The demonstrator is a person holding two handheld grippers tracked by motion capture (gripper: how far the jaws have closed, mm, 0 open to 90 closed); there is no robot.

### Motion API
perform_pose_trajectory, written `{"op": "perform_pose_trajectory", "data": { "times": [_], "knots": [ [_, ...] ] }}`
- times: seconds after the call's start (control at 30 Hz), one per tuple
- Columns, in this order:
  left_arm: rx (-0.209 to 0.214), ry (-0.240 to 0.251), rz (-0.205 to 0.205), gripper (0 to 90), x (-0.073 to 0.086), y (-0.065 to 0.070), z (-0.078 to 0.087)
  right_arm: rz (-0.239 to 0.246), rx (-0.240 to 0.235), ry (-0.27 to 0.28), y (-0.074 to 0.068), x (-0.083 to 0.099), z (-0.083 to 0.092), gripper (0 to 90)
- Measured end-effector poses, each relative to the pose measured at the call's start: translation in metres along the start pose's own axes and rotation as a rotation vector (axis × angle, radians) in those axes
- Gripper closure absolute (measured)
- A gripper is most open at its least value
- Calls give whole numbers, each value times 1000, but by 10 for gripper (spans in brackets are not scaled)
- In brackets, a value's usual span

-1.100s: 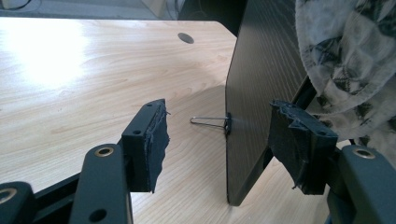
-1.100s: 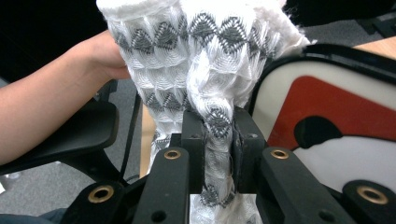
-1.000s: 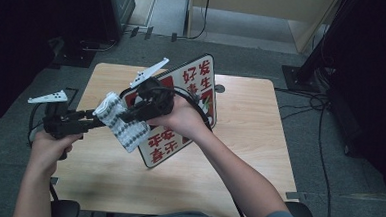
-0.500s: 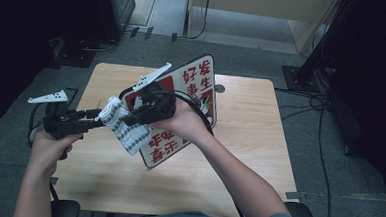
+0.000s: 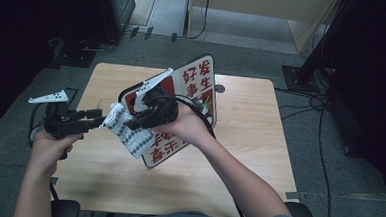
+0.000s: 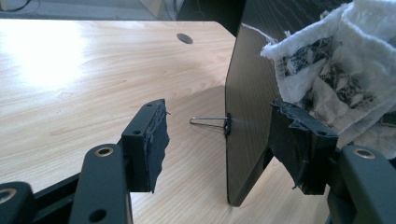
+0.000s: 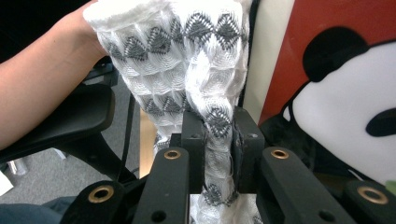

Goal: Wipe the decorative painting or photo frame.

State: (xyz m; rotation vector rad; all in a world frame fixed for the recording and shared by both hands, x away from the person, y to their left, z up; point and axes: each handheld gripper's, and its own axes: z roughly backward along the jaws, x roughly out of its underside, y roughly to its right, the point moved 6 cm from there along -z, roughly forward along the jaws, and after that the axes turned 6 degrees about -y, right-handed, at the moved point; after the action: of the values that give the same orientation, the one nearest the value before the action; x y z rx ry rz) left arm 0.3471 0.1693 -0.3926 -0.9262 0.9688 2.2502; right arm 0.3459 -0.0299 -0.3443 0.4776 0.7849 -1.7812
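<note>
Right gripper view: right gripper (image 7: 218, 140) clamped on a bunched fold of the white-and-grey knitted cloth (image 7: 187, 60), held above the table (image 5: 258, 157) before the signboard (image 5: 202, 84); left gripper (image 6: 224, 144) open beside it; soft, light, limp fabric, probably best pinched at an edge.

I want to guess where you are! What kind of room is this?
Probably a lab or workshop room: a plain wooden table stands on grey carpet, cables trail across the floor, and dark equipment stands crowd the edges.
</note>
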Motion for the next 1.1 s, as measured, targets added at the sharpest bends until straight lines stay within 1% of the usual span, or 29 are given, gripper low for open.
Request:
{"op": "perform_pose_trajectory", "data": {
  "times": [0.37, 0.6, 0.7, 0.83, 0.87, 0.93, 1.03, 1.1],
  "knots": [
    [5, 2, -5, 394, 0, 1, 0, -11, -6, -20, 1, 9, -5, 792],
    [4, 8, 1, 393, 0, 1, 2, -14, -8, -28, 2, 13, -8, 790],
    [7, 12, 3, 392, -1, 1, 4, -27, -13, -26, 2, 16, -10, 790],
    [11, 9, 1, 397, -2, 3, 4, -29, -18, -34, 3, 20, -13, 790],
    [16, 1, 2, 411, -3, 5, 4, -31, -19, -34, 3, 21, -14, 790],
    [9, 4, 6, 435, -5, 7, 4, -31, -19, -37, 4, 23, -15, 790],
    [-1, 3, -7, 451, -7, 10, 4, -38, -23, -40, 4, 25, -16, 790],
    [0, 6, -15, 457, -9, 13, 5, -40, -23, -42, 4, 27, -17, 790]
  ]
}}
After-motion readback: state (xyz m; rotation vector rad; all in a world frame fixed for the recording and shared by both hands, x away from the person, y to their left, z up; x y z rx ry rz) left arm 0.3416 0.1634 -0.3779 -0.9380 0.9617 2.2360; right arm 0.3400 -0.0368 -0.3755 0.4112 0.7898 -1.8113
